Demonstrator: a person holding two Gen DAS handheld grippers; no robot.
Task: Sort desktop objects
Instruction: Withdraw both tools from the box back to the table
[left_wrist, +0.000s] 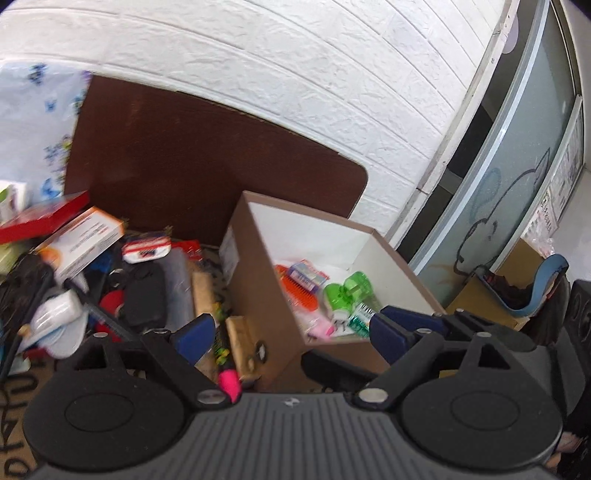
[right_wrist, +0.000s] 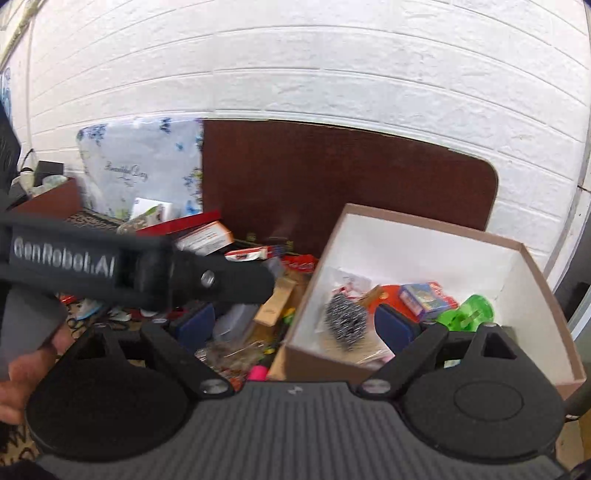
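We hold both grippers, left gripper (left_wrist: 291, 332) and right gripper (right_wrist: 295, 326), spread apart and empty above the cardboard box (right_wrist: 532, 258), where sorted items like the steel scourer (right_wrist: 345, 323) collect; unsorted clutter (left_wrist: 110, 288) waits just beside it.

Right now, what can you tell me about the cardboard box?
The cardboard box is open-topped, brown outside and white inside, apparently thin card. It sits upright among clutter, in front of a dark brown board. Inside lie a steel scourer, a green plastic item, an orange brush and a small printed packet. Neither gripper touches it.
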